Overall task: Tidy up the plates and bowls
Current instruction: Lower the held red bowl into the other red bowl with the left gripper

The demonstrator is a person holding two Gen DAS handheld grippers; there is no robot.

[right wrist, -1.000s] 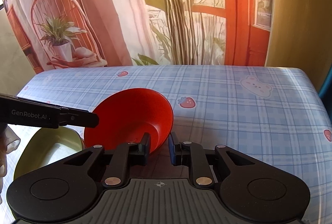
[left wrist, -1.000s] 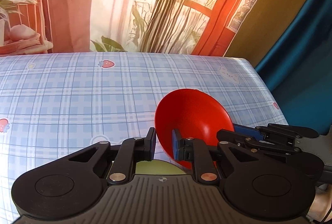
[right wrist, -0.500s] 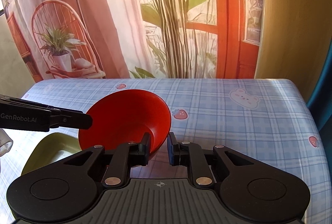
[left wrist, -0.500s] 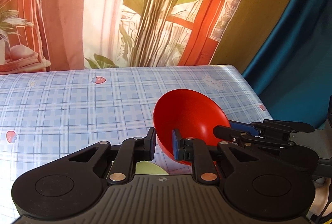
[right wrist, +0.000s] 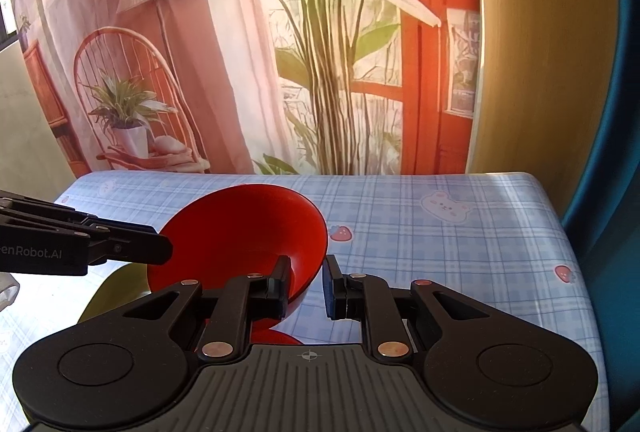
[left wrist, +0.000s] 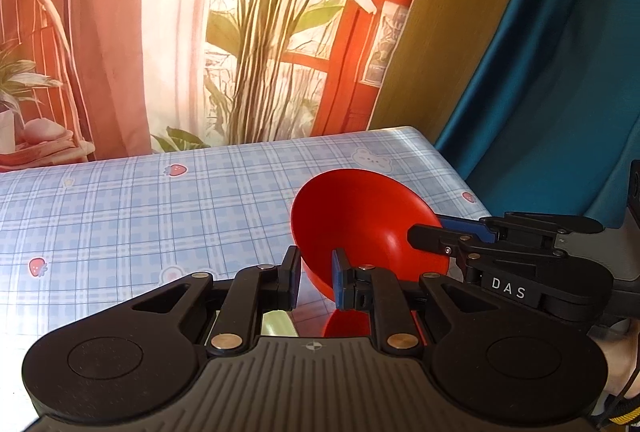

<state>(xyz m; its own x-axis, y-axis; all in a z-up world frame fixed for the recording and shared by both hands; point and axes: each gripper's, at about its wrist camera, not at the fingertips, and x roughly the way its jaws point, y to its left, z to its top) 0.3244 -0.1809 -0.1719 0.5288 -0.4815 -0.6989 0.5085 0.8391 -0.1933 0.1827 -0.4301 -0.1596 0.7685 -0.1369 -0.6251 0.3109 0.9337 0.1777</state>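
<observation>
A red bowl [left wrist: 360, 224] is held in the air above the table, tilted, by both grippers. My left gripper [left wrist: 315, 278] is shut on its near left rim. My right gripper [right wrist: 306, 286] is shut on its near right rim; the bowl also shows in the right wrist view [right wrist: 244, 236]. The right gripper's fingers [left wrist: 444, 232] reach in from the right in the left wrist view. The left gripper's fingers [right wrist: 132, 248] reach in from the left in the right wrist view. A second red dish [right wrist: 280, 338] peeks out below, mostly hidden.
The table [left wrist: 140, 208] has a blue checked cloth with strawberry and bear prints. An olive-green dish [right wrist: 116, 292] lies at the near left below the bowl. A printed curtain hangs behind the table. A blue curtain [left wrist: 540, 92] hangs at the right.
Both grippers have risen with the red bowl and tilted upwards; the table looks lower and farther. The green dish has dropped mostly out of view.
</observation>
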